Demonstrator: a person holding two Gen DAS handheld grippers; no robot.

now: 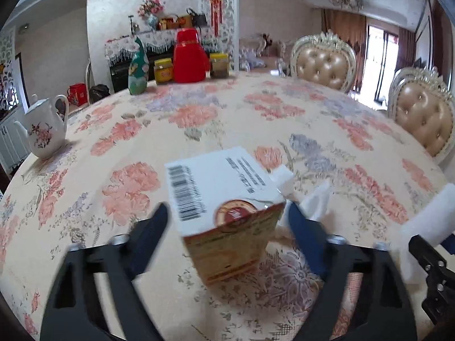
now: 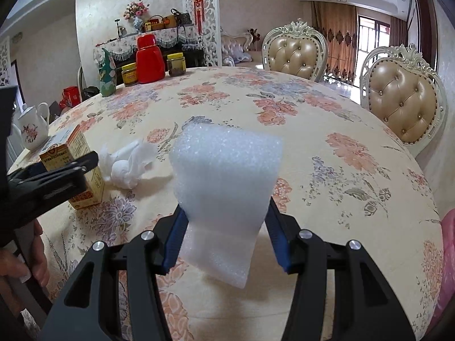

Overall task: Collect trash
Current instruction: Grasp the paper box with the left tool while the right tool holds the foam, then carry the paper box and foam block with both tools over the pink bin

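Observation:
A small orange and white cardboard box (image 1: pixel 227 204) with a barcode stands on the flowered tablecloth (image 1: pixel 199 119). My left gripper (image 1: pixel 227 207) straddles it, shut, with a fingertip against each side; the picture is blurred. The right wrist view shows one left finger crossing the box (image 2: pixel 82 179). My right gripper (image 2: pixel 226 207) is shut on a white foam sheet (image 2: pixel 224 176), which sticks up between its blue pads and is lifted off the table. That foam (image 1: pixel 426 216) also shows at the right edge of the left wrist view. A crumpled white tissue (image 2: pixel 128 164) lies just right of the box.
A white flowered teapot (image 1: pixel 45 130) stands at the table's left edge. At the far side are a green vase (image 1: pixel 138 71), a red flask (image 1: pixel 189 56) and two jars. Two padded chairs (image 2: pixel 403 102) line the right side. A person's hand (image 2: pixel 28 267) shows lower left.

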